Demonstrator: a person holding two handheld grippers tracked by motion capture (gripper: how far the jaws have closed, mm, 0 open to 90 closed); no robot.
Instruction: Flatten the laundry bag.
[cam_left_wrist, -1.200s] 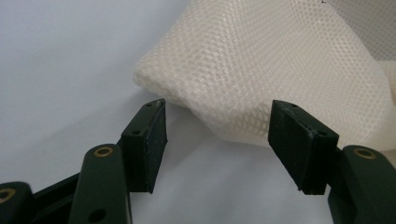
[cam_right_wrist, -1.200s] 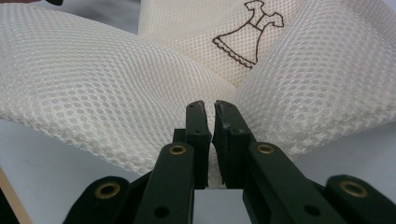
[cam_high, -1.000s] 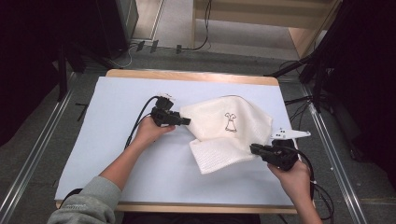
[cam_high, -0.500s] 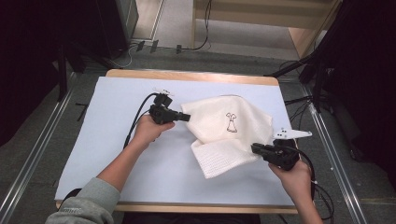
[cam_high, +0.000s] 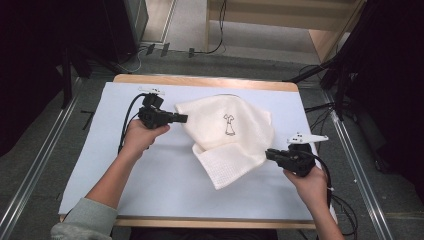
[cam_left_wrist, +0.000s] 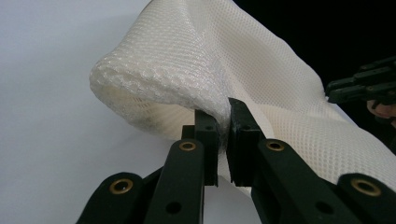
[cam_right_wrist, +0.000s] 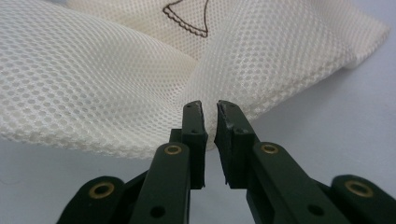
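Right gripper (cam_right_wrist: 210, 109): nearest the person, at the right-hand edge of the surface (cam_high: 150, 175); its jaws stand almost together with a thin slit between them and no cloth in that slit; the tips sit just short of the hem of the cream mesh bag (cam_high: 227, 137), so treat this gripper as released and not yet gripping.

Mesh bag: it lies rumpled on the white surface, between the two grippers, slightly right of centre; a small dress outline (cam_high: 229, 124) is printed on its upper face; the near flap is folded over toward the person.

Left gripper (cam_left_wrist: 223, 116): farther off, at the bag's left corner; its jaws have just been closing, and a fold of mesh is pinched between them, so it is clenched on the bag.

Procedure for the step in hand, judged as spreading the bag flat:
- Keep the left grip firm; mesh is slippery and thin.
- Advance the right gripper onto a single hem layer before shutting; a double layer would trap the fold.
- Draw the two grippers apart gently; a snatch may pull the corner free.
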